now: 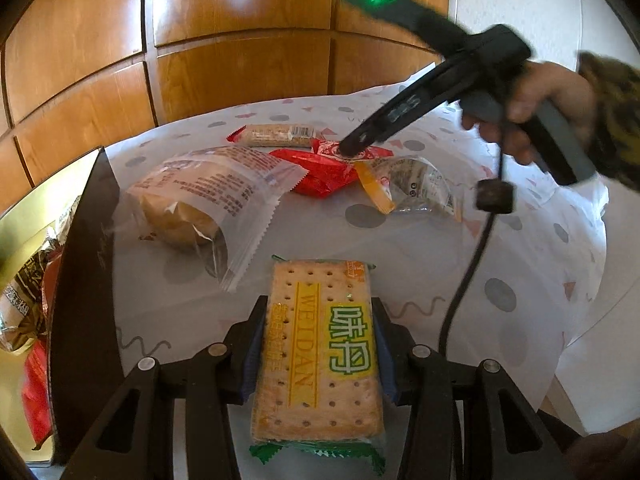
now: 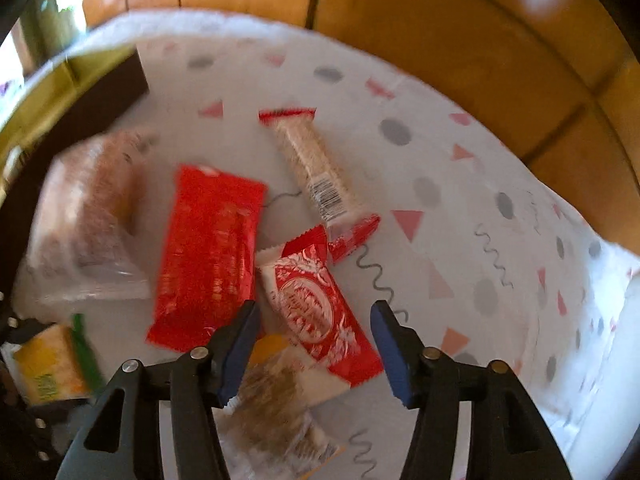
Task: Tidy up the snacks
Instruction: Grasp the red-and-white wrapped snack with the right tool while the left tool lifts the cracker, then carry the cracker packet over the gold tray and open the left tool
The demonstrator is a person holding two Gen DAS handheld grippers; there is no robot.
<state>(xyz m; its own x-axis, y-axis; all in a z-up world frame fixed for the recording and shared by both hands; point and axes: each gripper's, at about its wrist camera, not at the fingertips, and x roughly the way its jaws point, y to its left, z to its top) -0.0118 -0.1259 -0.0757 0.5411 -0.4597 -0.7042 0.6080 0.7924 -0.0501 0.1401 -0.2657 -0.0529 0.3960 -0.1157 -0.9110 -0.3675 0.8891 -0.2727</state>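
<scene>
My left gripper [image 1: 318,316] is shut on a green-and-yellow cracker pack [image 1: 320,344], held above the table; the pack also shows in the right wrist view [image 2: 48,364]. My right gripper [image 2: 314,316] is open, hovering over a small red-and-white wrapped snack [image 2: 316,304]; in the left wrist view its tips [image 1: 352,146] sit over that snack [image 1: 332,148]. Loose on the cloth lie a flat red packet [image 2: 208,256], a bagged bun [image 2: 88,216], a sesame bar [image 2: 316,172] and a clear orange-edged pack [image 2: 276,400].
A black box with gold lining [image 1: 86,280] stands at the left, holding several snacks [image 1: 24,304]. The table wears a white patterned cloth [image 2: 460,208]. Wooden panels [image 1: 240,40] rise behind it. The right gripper's cable [image 1: 464,284] hangs over the table.
</scene>
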